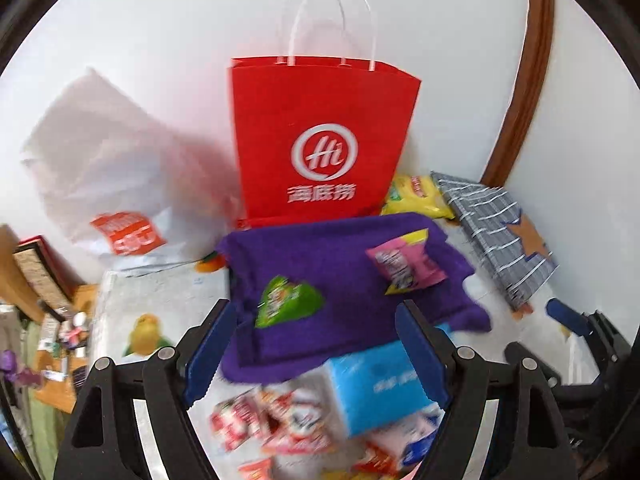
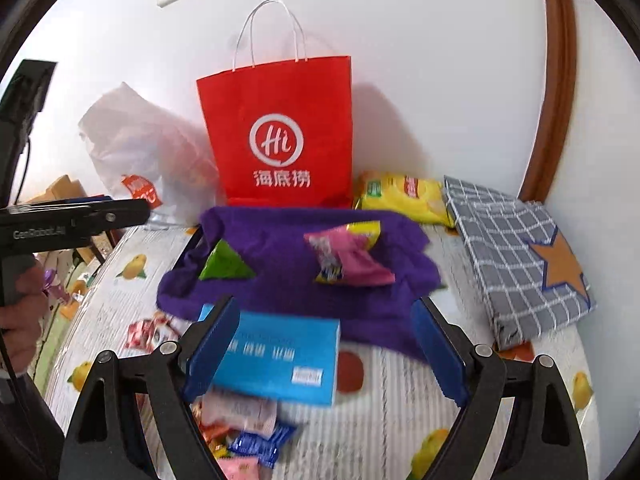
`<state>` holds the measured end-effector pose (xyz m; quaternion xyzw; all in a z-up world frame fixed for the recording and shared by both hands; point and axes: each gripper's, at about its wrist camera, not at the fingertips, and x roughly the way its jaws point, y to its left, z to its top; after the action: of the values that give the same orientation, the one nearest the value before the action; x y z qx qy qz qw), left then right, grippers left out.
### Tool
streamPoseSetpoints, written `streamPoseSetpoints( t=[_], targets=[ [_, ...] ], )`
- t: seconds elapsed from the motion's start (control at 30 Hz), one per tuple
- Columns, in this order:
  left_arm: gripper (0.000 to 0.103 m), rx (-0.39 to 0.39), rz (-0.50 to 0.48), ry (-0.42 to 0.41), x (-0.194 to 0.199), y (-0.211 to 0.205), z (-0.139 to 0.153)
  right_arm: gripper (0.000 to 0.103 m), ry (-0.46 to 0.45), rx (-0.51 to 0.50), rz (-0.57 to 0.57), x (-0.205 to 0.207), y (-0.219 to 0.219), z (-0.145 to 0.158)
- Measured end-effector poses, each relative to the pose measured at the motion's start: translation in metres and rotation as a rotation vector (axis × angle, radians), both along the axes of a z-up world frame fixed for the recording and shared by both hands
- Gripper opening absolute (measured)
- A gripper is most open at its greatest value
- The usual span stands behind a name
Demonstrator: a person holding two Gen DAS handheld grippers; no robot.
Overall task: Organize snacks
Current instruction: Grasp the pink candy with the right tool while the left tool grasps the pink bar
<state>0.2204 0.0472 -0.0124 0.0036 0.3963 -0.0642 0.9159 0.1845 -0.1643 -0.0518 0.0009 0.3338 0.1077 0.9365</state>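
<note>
A red paper bag [image 1: 320, 140] [image 2: 280, 132] stands upright against the wall. In front of it a purple cloth [image 1: 340, 248] [image 2: 280, 240] carries a green snack packet [image 1: 286, 300] [image 2: 224, 266] and a pink one [image 1: 404, 266] [image 2: 348, 260]. A blue box [image 1: 376, 384] [image 2: 276, 360] lies nearer, beside a heap of small red-and-white packets [image 1: 272, 416] [image 2: 148, 332]. My left gripper [image 1: 316, 352] is open above the cloth's near edge and holds nothing. My right gripper [image 2: 326, 352] is open over the blue box, its pads clear of the box.
A yellow chip bag [image 2: 404, 196] lies right of the red bag. A grey checked bundle with an orange star [image 2: 520, 264] sits far right, and a white plastic bag [image 2: 136, 152] slumps at left. The fruit-print tablecloth [image 2: 400, 420] ends at left. A hand grips the left gripper's handle [image 2: 24, 280].
</note>
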Motion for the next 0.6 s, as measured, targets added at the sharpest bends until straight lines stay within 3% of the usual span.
streamPoseSetpoints(
  t=[0.3, 0.37, 0.6],
  targets=[
    [0.084, 0.011, 0.072, 0.078, -0.052, 0.045, -0.05, 0.08, 0.051, 0.012, 0.1, -0.038, 0.019, -0.05],
    [0.084, 0.001, 0.098, 0.096, -0.06, 0.055, -0.061, 0.071, 0.095, 0.002, 0.112, -0.041, 0.026, -0.066],
    [0.084, -0.031, 0.14, 0.152, -0.084, 0.069, -0.09, 0.07, 0.208, 0.008, 0.173, -0.074, 0.039, -0.11]
  ],
)
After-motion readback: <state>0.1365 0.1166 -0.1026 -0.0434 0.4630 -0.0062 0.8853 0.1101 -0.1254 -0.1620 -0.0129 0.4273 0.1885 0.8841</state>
